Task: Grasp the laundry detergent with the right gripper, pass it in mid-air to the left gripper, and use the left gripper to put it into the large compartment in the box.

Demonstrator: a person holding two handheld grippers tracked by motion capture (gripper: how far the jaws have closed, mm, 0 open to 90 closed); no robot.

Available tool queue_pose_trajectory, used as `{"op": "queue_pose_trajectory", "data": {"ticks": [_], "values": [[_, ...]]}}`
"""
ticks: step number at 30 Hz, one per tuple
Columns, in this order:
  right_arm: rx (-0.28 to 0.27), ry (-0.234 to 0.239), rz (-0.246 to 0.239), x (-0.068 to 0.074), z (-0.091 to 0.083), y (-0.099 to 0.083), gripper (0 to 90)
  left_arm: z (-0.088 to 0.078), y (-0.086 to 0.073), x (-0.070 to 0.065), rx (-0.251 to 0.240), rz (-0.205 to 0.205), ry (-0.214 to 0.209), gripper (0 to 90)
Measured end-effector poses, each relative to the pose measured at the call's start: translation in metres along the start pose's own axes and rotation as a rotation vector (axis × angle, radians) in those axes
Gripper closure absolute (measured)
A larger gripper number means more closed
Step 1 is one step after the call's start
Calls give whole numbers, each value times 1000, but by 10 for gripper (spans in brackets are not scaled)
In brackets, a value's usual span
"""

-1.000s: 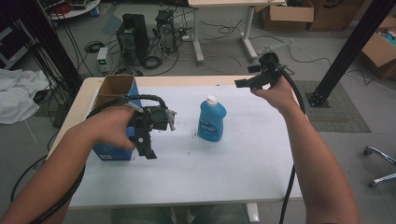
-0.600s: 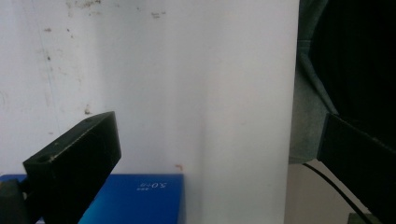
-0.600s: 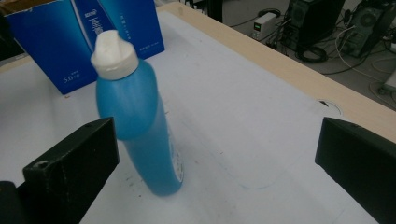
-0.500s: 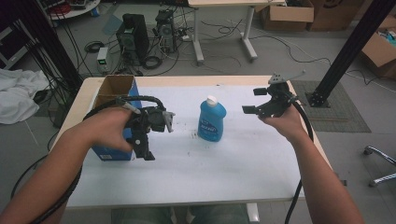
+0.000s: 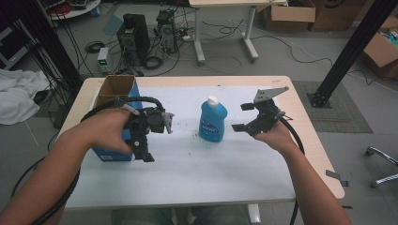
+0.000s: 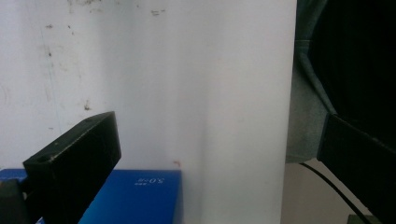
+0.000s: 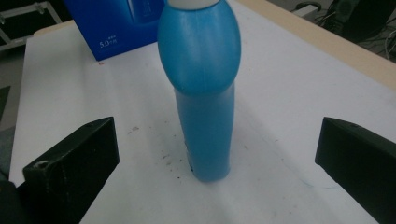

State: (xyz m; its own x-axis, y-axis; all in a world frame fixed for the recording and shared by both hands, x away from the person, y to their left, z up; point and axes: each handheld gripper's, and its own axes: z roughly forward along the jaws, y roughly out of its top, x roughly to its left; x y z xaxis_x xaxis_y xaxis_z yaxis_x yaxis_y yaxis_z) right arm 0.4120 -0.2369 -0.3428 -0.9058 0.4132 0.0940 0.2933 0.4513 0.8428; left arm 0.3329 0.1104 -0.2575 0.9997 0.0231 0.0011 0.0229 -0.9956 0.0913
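Workshop floor at top of the high view: grey concrete, computer towers (image 5: pixel 136 35) with tangled cables at upper left, cardboard boxes (image 5: pixel 300 14) at upper right, white cloth (image 5: pixel 19 98) heaped at the left edge. Table (image 5: pixel 300 154) with pale wooden rim across the middle of the frame, covered by a white sheet (image 5: pixel 197 168) carrying small dark specks near centre.

Blue bottle (image 5: pixel 212 120) with white cap: upright at centre of the sheet, free-standing, touched by nothing. Same bottle (image 7: pixel 205 93) central in the right gripper view, base on the sheet, between the two jaws but farther out than their tips.

Blue carton (image 5: pixel 115 119), top flaps open: at left of the table, partly hidden behind the left hand (image 5: pixel 105 131). Corner of the carton (image 6: pixel 135 196) at bottom of the left gripper view.

Left gripper (image 5: pixel 146 143): left of centre, held in front of the carton, pointed down toward the lower part of the frame. Jaws spread wide in the left gripper view, nothing between them but sheet and table edge; dark clothing at right of that frame.

Right gripper (image 5: pixel 241 117): right of centre, just beside the bottle, apart from it, aimed at it from the right. Jaws spread wide, empty. Grey plate on top, cable trailing down along the right forearm (image 5: pixel 305 183).

Metal chair base (image 5: pixel 382 164) at the right edge, on the floor.
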Motion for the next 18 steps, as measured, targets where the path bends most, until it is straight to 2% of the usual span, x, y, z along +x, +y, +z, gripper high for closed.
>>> {"op": "queue_pose_trajectory", "data": {"ticks": [5,12,18], "values": [[3,14,6,1,16,-8,0,0,1,0,-2,-1,-3,1],[22,13,1,2,38,-19,0,1,3,1,0,-2,-7,1],[15,7,-4,2,54,-26,0,2,5,2,5,-1,-9,1]]}}
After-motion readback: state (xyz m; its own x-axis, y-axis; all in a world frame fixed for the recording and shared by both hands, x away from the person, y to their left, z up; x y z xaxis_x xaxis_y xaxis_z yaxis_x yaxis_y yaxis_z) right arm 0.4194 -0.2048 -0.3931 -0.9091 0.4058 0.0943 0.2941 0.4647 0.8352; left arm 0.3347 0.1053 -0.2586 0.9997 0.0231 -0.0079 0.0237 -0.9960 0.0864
